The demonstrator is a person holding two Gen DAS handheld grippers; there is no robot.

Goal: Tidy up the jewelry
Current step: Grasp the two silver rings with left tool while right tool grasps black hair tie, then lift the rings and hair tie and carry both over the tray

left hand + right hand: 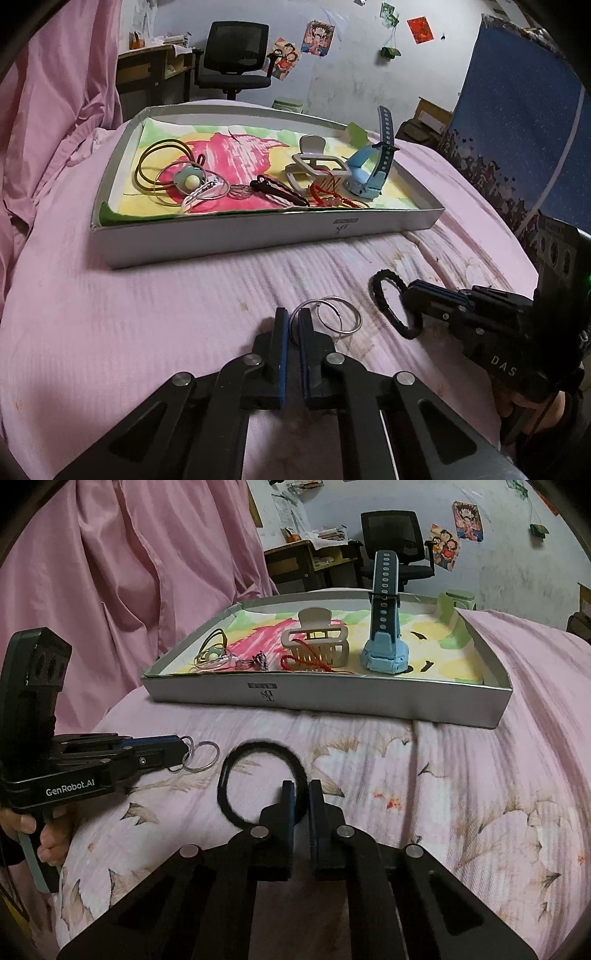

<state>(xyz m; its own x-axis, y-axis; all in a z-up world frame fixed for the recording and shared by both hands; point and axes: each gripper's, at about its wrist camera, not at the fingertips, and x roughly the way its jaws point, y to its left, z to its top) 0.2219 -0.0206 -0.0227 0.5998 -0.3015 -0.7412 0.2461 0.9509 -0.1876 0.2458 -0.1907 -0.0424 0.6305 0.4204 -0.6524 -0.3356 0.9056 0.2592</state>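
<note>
My left gripper (pixel 293 319) is shut on a pair of linked silver rings (pixel 338 314), held just above the pink bedspread; it shows in the right wrist view (pixel 184 755) with the silver rings (pixel 201 762) hanging from its tips. My right gripper (pixel 301 794) is shut on a black hair tie (pixel 240 764); in the left wrist view it (pixel 410 295) holds the black hair tie (pixel 384 295). The white tray (pixel 240 232) ahead holds a blue watch (pixel 365 173), a beige hair claw (pixel 314 162), hair ties and a red cord.
The tray (pixel 332 701) sits on a pink floral bedspread (pixel 461 794). A pink curtain (pixel 129 572) hangs at left. An office chair (pixel 236 55) and a desk (pixel 155 70) stand beyond the bed. A blue patterned board (pixel 517 110) leans at right.
</note>
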